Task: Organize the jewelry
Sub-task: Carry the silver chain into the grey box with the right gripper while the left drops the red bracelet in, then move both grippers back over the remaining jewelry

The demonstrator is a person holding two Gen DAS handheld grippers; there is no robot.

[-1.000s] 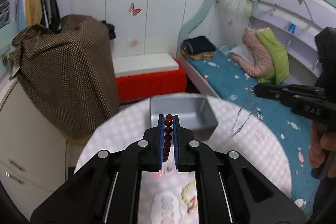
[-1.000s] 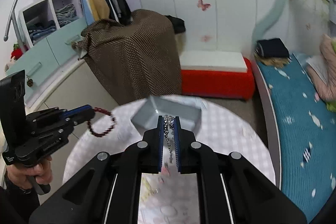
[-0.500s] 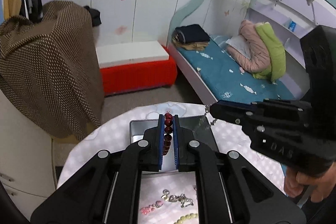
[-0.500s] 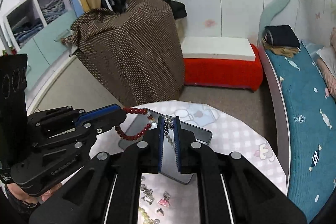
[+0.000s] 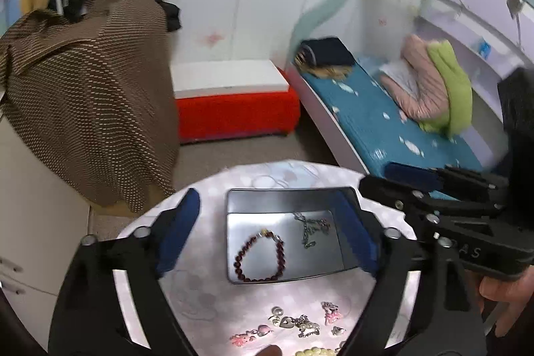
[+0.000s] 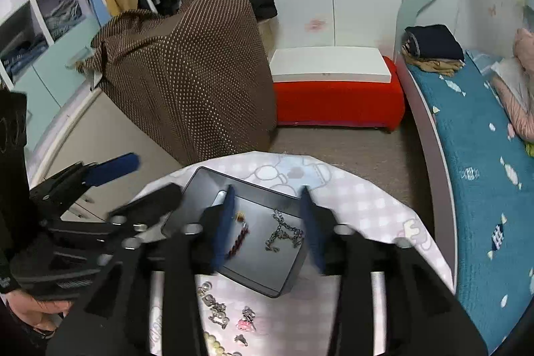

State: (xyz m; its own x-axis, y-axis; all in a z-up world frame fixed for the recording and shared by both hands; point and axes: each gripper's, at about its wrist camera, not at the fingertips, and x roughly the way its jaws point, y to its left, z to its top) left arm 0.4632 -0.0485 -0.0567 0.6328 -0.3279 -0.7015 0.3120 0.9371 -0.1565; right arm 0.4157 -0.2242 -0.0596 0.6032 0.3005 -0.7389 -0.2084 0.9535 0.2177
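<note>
Both pieces now lie in the tray (image 5: 335, 269), so the release is best finished by lifting straight up and clear, dragging nothing out. The left gripper (image 5: 267, 234) has just been opening; its jaws stand wide and empty, with the bracelet (image 5: 260, 259) loose on the tray floor between and below them. The right gripper (image 6: 267, 222) has also just been opening, jaws parted and released, the chain (image 6: 283, 234) lying between them, untouched. More trinkets (image 5: 300, 321) wait behind the jaws on the table (image 5: 197, 289).
</note>
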